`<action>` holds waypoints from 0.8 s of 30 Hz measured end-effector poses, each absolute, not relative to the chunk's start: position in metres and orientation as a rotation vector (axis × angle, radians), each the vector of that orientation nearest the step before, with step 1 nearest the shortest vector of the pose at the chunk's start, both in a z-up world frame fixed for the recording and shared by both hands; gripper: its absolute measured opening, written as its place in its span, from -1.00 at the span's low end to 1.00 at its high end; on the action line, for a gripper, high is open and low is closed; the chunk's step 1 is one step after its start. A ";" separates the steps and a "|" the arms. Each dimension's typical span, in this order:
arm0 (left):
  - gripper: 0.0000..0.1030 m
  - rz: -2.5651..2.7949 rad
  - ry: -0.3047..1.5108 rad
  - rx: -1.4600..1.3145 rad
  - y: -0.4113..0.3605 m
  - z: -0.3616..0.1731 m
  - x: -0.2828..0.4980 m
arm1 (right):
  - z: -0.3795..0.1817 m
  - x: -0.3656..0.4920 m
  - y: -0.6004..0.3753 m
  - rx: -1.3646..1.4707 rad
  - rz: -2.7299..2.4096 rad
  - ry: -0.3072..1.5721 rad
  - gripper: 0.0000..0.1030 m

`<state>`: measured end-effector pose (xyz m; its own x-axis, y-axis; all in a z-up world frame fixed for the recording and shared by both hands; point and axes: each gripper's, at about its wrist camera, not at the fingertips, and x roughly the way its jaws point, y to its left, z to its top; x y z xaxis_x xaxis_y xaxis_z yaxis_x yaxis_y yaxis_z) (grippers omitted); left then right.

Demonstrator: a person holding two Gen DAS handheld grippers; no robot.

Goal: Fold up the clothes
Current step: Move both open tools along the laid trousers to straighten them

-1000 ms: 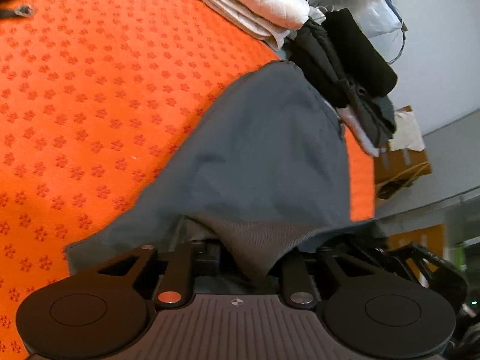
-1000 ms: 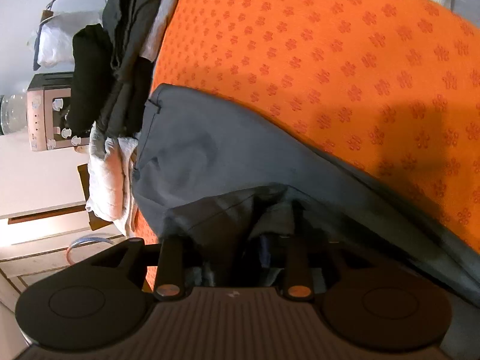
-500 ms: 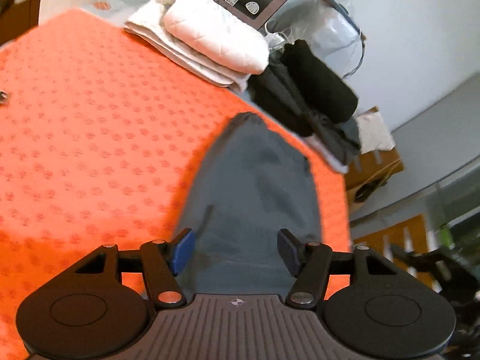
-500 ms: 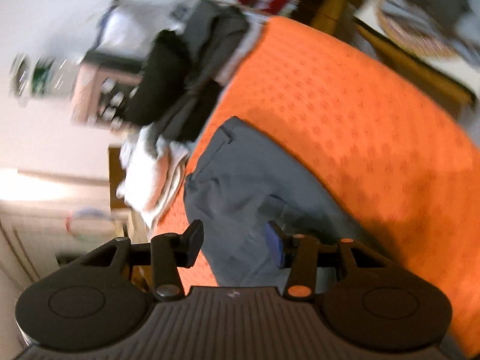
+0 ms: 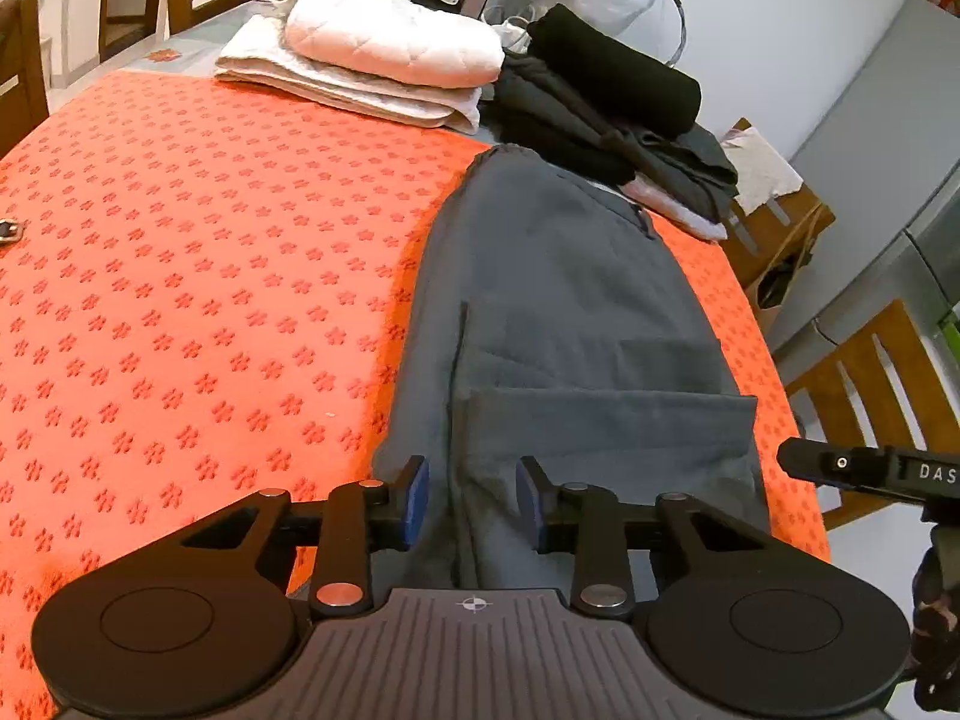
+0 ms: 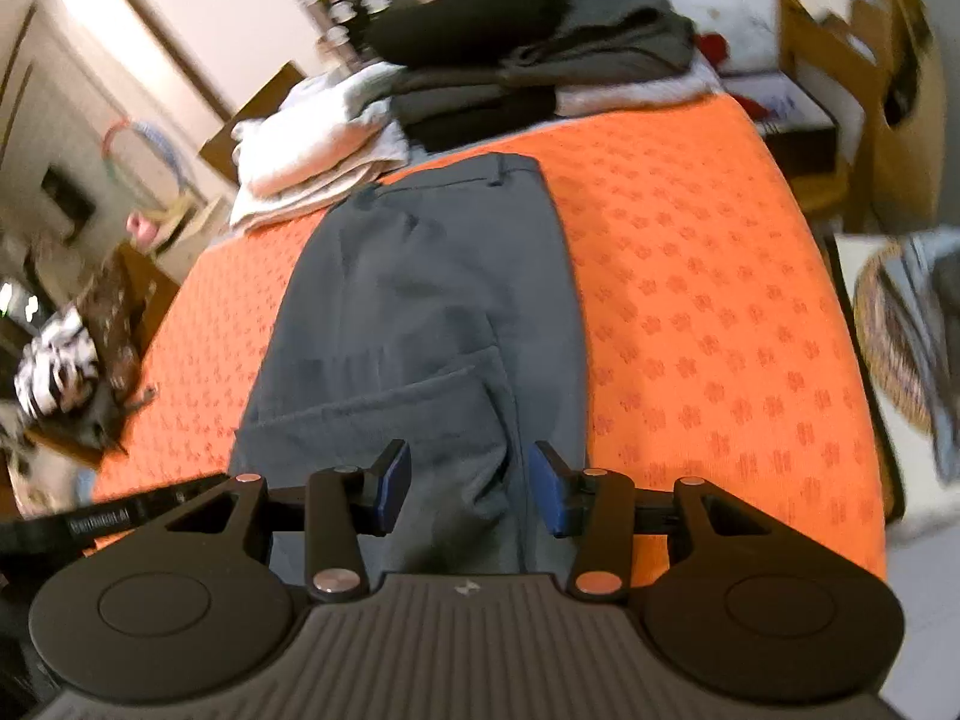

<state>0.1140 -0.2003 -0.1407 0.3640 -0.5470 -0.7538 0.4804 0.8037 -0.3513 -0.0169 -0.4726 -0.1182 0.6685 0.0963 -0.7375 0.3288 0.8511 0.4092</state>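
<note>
Grey trousers (image 5: pixel 558 300) (image 6: pixel 414 276) lie flat along the orange tablecloth (image 5: pixel 180 300) (image 6: pixel 690 300), their lower part folded back over themselves. My left gripper (image 5: pixel 473 501) hovers above the near fold; its jaws are closing, the blue pads (image 5: pixel 417 498) stand apart, and nothing is pinched between them. My right gripper (image 6: pixel 471 486) hangs over the same near end, open, its pads (image 6: pixel 552 495) clear of the cloth. Its black tip (image 5: pixel 870 468) shows at the right of the left wrist view.
A folded white quilt (image 5: pixel 372 54) (image 6: pixel 312 150) and a pile of dark folded clothes (image 5: pixel 612 114) (image 6: pixel 528 66) sit at the table's far end. Wooden chairs (image 5: pixel 870 372) stand to the right, a woven basket (image 6: pixel 900 348) beside the table, and a small metal piece (image 5: pixel 9 232) at the cloth's left edge.
Both grippers were shut on bunched grey cloth a second ago; they have let go, lifted back and rolled level. The trousers now lie folded flat on the table.
</note>
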 end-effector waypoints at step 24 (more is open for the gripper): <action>-0.86 -0.670 0.848 -0.105 -0.230 -0.120 0.137 | -0.093 0.034 -0.478 0.371 -0.065 0.715 -0.85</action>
<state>0.1374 -0.2299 -0.1200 0.4717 -0.5858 -0.6591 0.5055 0.7921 -0.3423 0.0341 -0.4776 -0.0932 0.7561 0.0672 -0.6510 0.1838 0.9329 0.3097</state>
